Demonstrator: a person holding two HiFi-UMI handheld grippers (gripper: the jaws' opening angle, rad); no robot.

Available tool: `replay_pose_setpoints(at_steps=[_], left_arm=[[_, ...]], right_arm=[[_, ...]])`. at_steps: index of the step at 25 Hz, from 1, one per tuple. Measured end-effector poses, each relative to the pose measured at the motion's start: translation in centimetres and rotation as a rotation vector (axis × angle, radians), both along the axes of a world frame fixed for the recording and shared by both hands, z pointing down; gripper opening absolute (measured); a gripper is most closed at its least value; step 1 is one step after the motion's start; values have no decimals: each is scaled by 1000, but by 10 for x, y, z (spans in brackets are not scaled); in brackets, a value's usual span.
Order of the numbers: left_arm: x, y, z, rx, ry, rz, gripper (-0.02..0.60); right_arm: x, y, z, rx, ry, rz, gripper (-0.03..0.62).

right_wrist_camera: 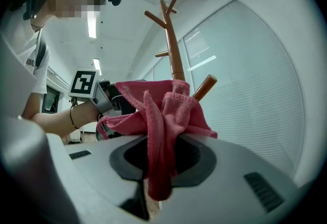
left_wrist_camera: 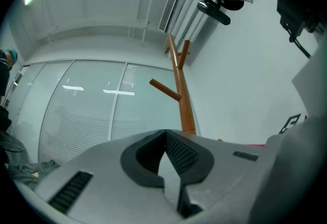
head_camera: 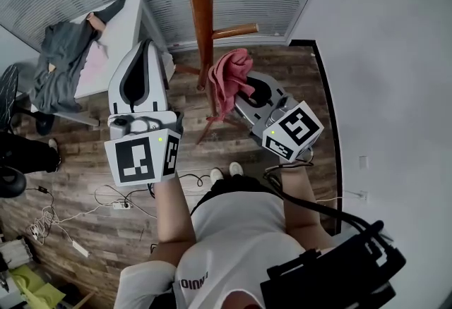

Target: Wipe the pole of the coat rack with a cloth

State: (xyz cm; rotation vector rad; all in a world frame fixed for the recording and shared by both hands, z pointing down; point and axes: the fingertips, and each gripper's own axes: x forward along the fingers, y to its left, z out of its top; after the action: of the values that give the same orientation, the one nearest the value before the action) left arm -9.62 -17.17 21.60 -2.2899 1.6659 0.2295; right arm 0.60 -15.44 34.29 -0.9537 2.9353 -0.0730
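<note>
We're pinching cloth point(right_wrist_camera: 164, 115) in right tool point(right_wrist_camera: 158, 154); upright pole point(head_camera: 200, 18) is standing just ahead-left of it. Left tool point(left_wrist_camera: 164, 135) is sitting closed, empty.

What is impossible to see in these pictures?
Head view: the coat rack pole has its top cut by the upper edge.
Right gripper view: the cloth in the right claw covers the lower pole; contact unclear.
Left gripper view: the left claw hides the pole's foot.

Pole point(head_camera: 200, 11) stands centre, far side. A peg point(head_camera: 236, 31) juts right just above the cloth point(head_camera: 229, 78), crowding that side. Left of the pole, open floor point(head_camera: 187, 99) runs to the counter point(head_camera: 127, 22). The wall point(head_camera: 381, 53) closes off the right.
</note>
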Motion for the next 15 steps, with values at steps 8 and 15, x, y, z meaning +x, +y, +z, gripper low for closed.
replay_pose_setpoints(at_steps=[8, 15], left_arm=[[-5, -7, -1, -1, -33, -28, 12], [-16, -8, 3, -10, -49, -74, 12]], right_arm=[[-1, -26, 9, -29, -38, 21, 94], [-10, -37, 20, -56, -55, 2, 94]])
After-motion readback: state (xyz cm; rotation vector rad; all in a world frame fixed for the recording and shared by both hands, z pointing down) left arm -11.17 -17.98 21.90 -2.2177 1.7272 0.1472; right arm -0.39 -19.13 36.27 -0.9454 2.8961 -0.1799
